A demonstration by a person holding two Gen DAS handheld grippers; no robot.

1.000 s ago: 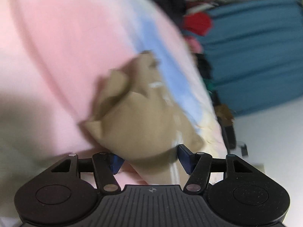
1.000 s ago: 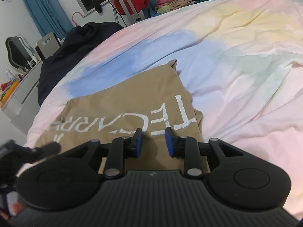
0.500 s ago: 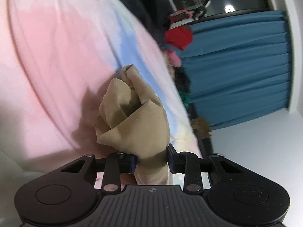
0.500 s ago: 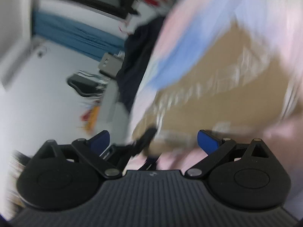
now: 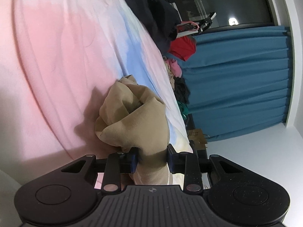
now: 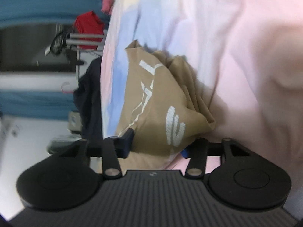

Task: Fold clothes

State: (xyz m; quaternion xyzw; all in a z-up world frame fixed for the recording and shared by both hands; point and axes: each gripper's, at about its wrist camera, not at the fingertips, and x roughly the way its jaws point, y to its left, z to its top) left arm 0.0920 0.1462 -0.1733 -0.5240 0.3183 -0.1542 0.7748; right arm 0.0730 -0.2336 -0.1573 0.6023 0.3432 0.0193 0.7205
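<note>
A tan T-shirt with white lettering (image 6: 161, 102) lies bunched on the pastel bedsheet (image 6: 236, 47). My left gripper (image 5: 151, 158) is shut on a bunched edge of the tan shirt (image 5: 136, 121), and the cloth bulges out ahead of its fingers. My right gripper (image 6: 157, 147) has its jaws around the near edge of the shirt, partly closed with cloth between them; its right fingertip is hidden under the fabric, so the grip is unclear. The right wrist view is blurred.
A dark garment (image 5: 161, 15) lies at the bed's far edge. A red garment (image 5: 182, 47) hangs by a rack, with a pile of clothes (image 5: 176, 70) below it. Blue curtains (image 5: 236, 79) and a window (image 5: 217, 3) stand behind. The bedsheet (image 5: 56, 56) spreads widely around the shirt.
My left gripper closed on the shirt's edge and bunched it up. My right gripper opened wide, swung round, and now sits around the shirt's near edge, closing in.
</note>
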